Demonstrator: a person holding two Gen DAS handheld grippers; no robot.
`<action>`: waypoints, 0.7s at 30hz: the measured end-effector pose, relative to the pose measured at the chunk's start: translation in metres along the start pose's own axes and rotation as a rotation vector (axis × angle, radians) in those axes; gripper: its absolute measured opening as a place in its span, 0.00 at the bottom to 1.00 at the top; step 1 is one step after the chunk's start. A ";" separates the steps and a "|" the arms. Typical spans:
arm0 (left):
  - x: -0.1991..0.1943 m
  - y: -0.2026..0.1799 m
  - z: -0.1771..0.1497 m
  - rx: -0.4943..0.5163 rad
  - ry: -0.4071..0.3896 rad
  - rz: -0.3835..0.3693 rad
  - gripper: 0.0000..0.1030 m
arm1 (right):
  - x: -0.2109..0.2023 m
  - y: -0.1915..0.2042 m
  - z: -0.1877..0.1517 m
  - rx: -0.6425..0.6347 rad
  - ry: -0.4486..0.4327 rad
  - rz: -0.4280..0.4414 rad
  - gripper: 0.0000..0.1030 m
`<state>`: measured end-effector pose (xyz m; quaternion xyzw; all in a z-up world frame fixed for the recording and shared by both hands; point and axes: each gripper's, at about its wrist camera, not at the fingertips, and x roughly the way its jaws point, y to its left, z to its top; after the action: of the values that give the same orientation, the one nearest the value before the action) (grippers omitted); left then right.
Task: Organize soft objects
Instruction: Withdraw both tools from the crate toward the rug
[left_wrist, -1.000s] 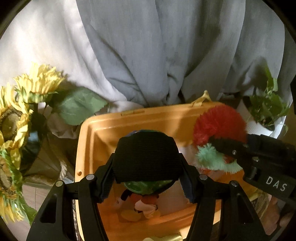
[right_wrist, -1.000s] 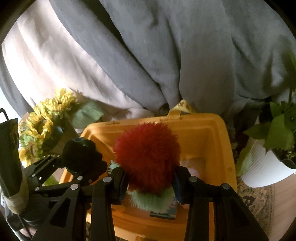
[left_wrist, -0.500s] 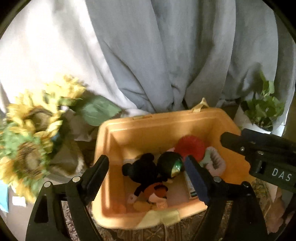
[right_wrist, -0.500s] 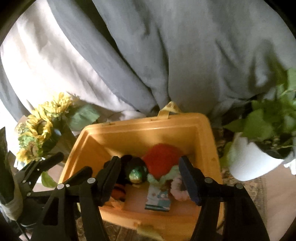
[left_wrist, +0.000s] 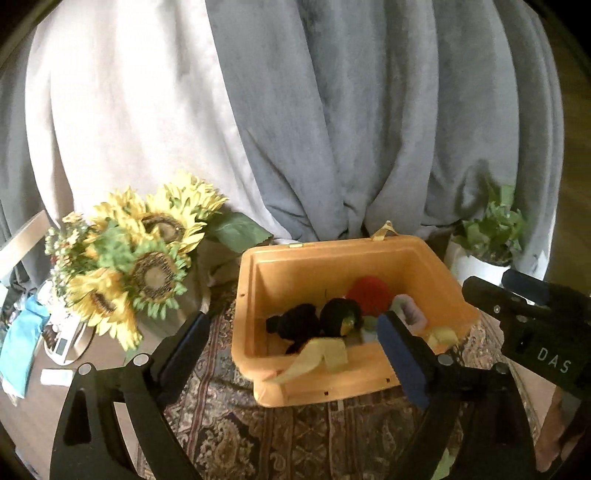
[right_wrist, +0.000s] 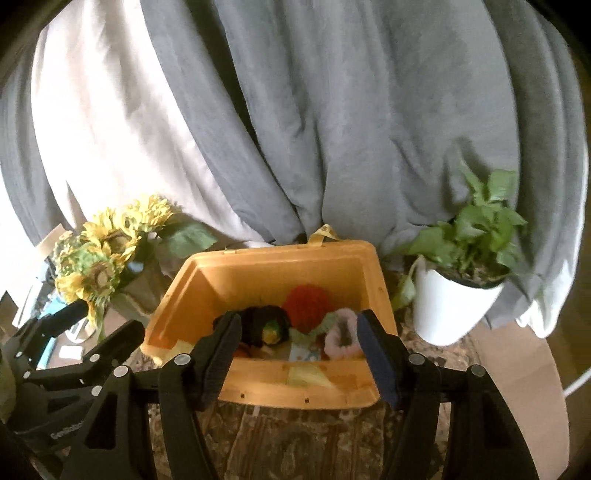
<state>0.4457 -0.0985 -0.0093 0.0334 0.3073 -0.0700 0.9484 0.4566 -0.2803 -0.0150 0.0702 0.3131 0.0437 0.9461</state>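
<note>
We see both grippers now back from the orange bin (left_wrist: 354, 373), which a second ago filled the view. The left gripper (left_wrist: 291, 339) then clasped the black plush (left_wrist: 295, 325); its jaws have just been opening and stand wide, empty. The right gripper (right_wrist: 295, 332), earlier clamped on the red pom-pom (right_wrist: 308, 304), has also just spread apart, holding nothing. Both toys lie inside the bin beside a pink ring (right_wrist: 341, 334). Sunflowers (left_wrist: 144, 258) crowd the bin's left edge, a potted plant (right_wrist: 465, 266) its right; patterned cloth (left_wrist: 258, 435) lies bare in front.
</note>
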 end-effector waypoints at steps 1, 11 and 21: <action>-0.006 0.000 -0.004 0.003 -0.006 -0.007 0.91 | -0.006 0.000 -0.003 0.001 -0.005 -0.007 0.64; -0.050 -0.002 -0.033 0.010 -0.030 -0.050 0.93 | -0.059 0.006 -0.043 0.044 -0.049 -0.061 0.64; -0.081 -0.018 -0.060 -0.056 -0.043 0.046 0.94 | -0.086 0.002 -0.065 0.002 -0.084 -0.008 0.70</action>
<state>0.3431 -0.1011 -0.0104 0.0122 0.2877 -0.0405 0.9568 0.3483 -0.2819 -0.0157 0.0717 0.2734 0.0367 0.9585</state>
